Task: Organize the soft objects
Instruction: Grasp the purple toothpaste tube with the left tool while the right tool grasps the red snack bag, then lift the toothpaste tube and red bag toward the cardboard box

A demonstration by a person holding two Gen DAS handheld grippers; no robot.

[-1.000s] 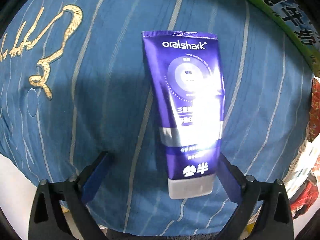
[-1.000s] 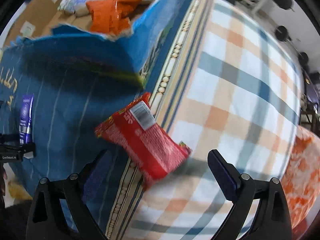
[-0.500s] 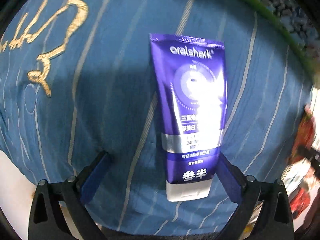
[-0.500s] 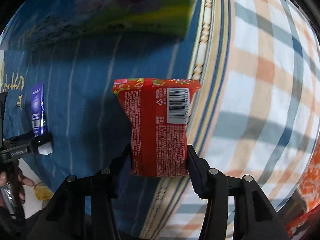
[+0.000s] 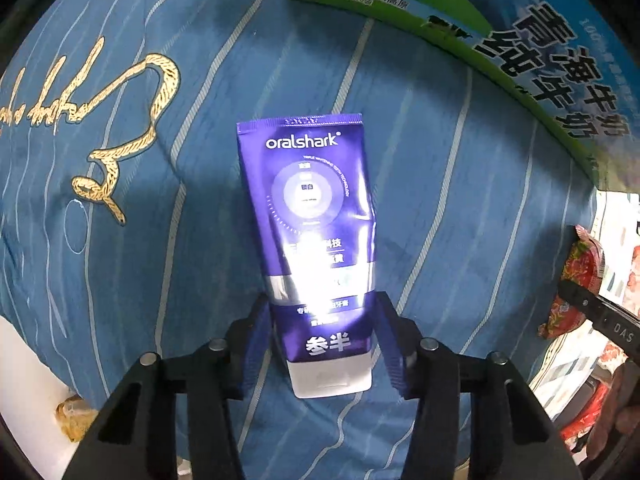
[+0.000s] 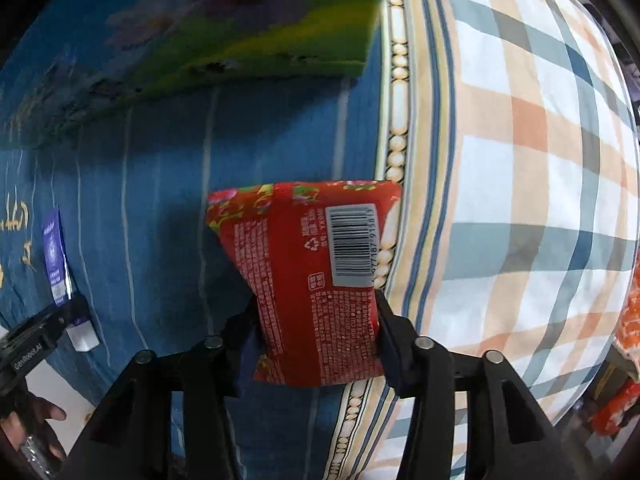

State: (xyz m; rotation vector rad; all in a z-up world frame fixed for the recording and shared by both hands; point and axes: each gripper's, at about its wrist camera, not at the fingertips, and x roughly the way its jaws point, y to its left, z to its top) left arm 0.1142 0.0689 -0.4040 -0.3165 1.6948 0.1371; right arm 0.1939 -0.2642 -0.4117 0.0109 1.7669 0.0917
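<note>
A purple "oralshark" toothpaste tube [image 5: 312, 236] with a white cap lies on a blue striped cloth [image 5: 460, 240]. My left gripper [image 5: 322, 340] is shut on the tube's lower end near the cap. The tube also shows small at the left of the right wrist view [image 6: 56, 256]. My right gripper [image 6: 316, 340] is shut on a red snack packet [image 6: 308, 276], barcode side up, held over the border between the blue cloth and a plaid sheet [image 6: 520, 200]. The packet shows at the right edge of the left wrist view [image 5: 576, 284].
A blue and green milk carton box [image 5: 520, 40] stands at the far edge of the blue cloth, also in the right wrist view [image 6: 200, 40]. Gold embroidery [image 5: 108, 120] marks the cloth at left. An orange patterned fabric [image 6: 630, 320] lies at far right.
My left gripper has closed from wide open onto the tube's lower end. My right gripper, open a second ago, closed on the red packet and still holds it.
</note>
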